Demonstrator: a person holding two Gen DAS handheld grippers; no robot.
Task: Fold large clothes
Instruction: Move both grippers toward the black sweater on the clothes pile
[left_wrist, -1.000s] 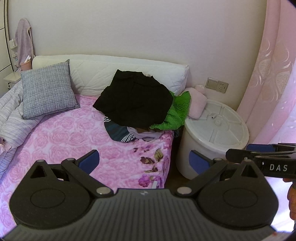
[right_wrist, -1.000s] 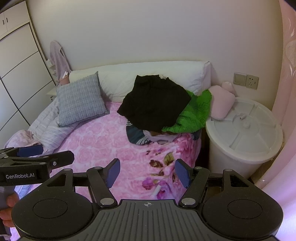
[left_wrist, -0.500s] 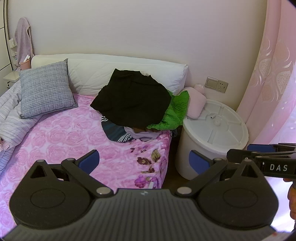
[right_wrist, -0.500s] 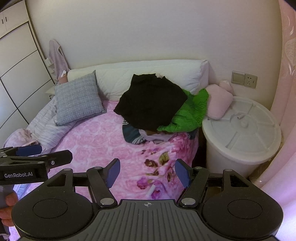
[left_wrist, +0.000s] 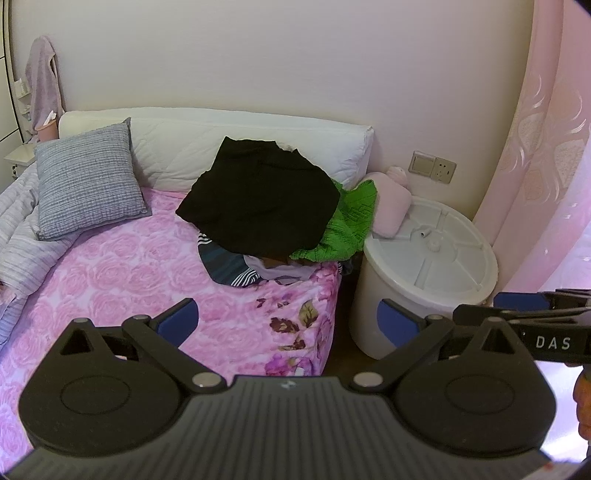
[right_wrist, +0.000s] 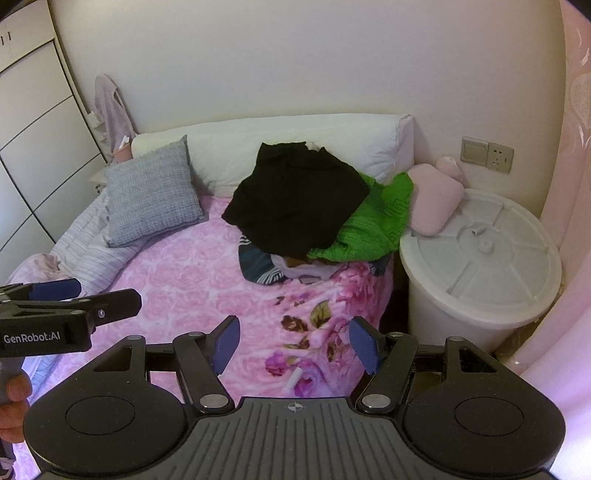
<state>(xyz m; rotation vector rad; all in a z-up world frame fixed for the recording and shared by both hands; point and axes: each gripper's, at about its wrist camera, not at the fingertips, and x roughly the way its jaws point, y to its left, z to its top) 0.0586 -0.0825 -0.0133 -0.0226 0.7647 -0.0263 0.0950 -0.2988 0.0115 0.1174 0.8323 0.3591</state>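
1. Clothes pile (left_wrist: 266, 218) sat center frame on the pink bedspread (left_wrist: 110, 280), black garment (right_wrist: 295, 203) on top, green knit (right_wrist: 380, 221) to its right, so we judged black was the first pick.
2. Left gripper (left_wrist: 288, 321) was spread wide w/ nothing held, low center.
3. Right gripper (right_wrist: 293, 341) was likewise parted & empty, prob. readied for a grab.
4. Both hung well short of the pile; no folding started.

Open pink bedspread (right_wrist: 192, 280) ahead, blocked farther back by heaped clothes (right_wrist: 295, 206) and grey cushion (right_wrist: 151, 195), white bin (right_wrist: 480, 266) standing beside the bed's edge.
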